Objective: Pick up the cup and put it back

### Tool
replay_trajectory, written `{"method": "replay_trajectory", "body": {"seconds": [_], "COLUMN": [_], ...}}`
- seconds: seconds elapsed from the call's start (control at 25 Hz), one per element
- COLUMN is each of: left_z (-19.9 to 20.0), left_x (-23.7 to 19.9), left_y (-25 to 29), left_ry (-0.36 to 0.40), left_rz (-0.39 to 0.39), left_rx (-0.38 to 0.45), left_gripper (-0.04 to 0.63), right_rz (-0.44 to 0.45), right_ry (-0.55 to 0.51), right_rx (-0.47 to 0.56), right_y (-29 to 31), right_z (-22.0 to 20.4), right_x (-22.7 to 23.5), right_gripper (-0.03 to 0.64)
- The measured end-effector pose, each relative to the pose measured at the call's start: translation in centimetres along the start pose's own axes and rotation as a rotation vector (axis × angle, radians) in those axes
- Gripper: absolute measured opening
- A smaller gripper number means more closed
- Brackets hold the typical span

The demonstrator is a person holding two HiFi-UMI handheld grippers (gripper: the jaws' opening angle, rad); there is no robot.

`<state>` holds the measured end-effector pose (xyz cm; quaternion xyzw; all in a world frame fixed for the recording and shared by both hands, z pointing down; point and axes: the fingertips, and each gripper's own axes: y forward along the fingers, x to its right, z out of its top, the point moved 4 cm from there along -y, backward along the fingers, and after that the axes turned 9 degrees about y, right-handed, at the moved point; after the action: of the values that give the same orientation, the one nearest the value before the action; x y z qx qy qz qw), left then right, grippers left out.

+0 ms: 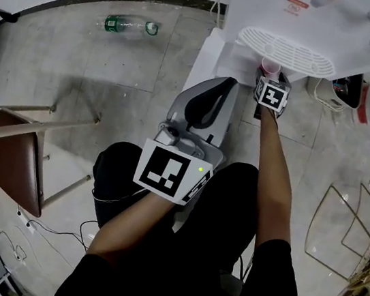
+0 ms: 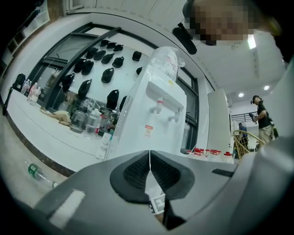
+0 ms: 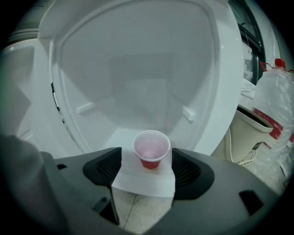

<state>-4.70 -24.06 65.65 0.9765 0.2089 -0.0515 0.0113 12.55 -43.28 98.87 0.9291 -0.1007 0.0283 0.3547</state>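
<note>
Right arm (image 1: 273,165) stretched straight out toward 1 o'clock in the head view, with the right claw (image 1: 270,74) tipped downward. It is released: jaws wide apart, pink cup (image 3: 151,150) upright between them on the white ledge (image 3: 143,182) of the water dispenser (image 3: 138,69), with the pads not clamped on it. Left forearm (image 1: 125,223) is bent in close to the body at 6 o'clock, with the left claw (image 2: 149,156) held level and pointing to 12 o'clock, clenched, jaws together, nothing in them.
</note>
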Motion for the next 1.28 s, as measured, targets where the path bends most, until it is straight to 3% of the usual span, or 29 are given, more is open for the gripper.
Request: {"method": "replay_trajectory", "body": {"seconds": [0.56,1.28], "left_z": [-1.0,-0.9], "left_x": [-0.6,0.0], "left_y": [0.3,1.2], "left_ry": [0.022,0.063], "left_rz": [-0.006,-0.022], "left_rx": [-0.035,-0.023], "left_gripper": [0.010,0.010], "right_rz": [-0.076,-0.002], "right_ry": [0.055,-0.032], "right_rx": [-0.016,-0.056], "right_y": [2.9,-0.9], "right_z": [0.6,0.5], "right_x": [0.9,0.9], "right_gripper": [0.313,0.304]}}
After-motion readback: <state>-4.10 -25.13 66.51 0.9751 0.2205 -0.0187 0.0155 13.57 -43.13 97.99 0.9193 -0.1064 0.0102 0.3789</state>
